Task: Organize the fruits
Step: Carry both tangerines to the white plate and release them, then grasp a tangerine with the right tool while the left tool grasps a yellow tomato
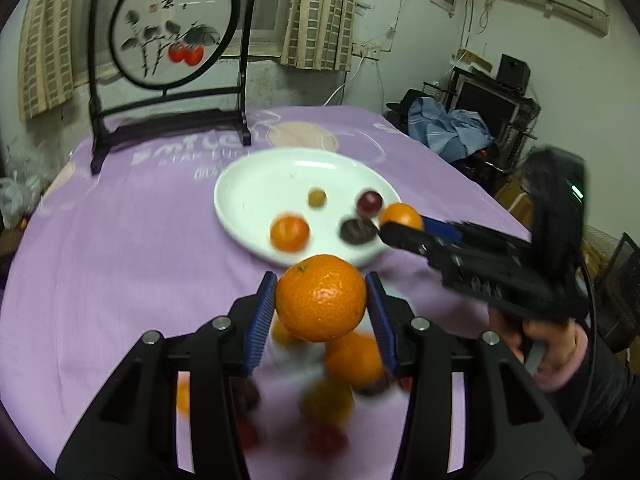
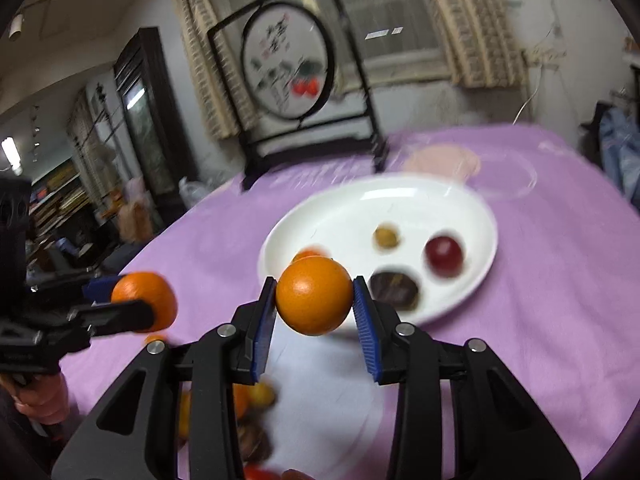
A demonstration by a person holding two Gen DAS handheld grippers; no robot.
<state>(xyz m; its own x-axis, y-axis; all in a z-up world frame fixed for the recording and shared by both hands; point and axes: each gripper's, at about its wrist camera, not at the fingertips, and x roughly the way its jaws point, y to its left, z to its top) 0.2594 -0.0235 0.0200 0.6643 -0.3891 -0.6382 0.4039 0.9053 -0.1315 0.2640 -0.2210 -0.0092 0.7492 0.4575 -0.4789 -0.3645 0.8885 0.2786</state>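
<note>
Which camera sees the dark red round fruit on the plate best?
The right wrist view: the dark red fruit lies unobstructed on the white plate. In the left wrist view it is smaller, blurrier and beside the right gripper.

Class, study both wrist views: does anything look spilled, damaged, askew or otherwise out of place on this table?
Nothing stands out. The white plate sits flat on the purple cloth with four fruits on it. Each gripper is shut on an orange: left gripper, right gripper. Loose fruit below is too blurred to judge.

Round table in purple cloth (image 1: 120, 240), white plate (image 1: 256, 184), black-framed painted screen (image 1: 168, 80), blurred loose fruit (image 1: 352, 356).
</note>
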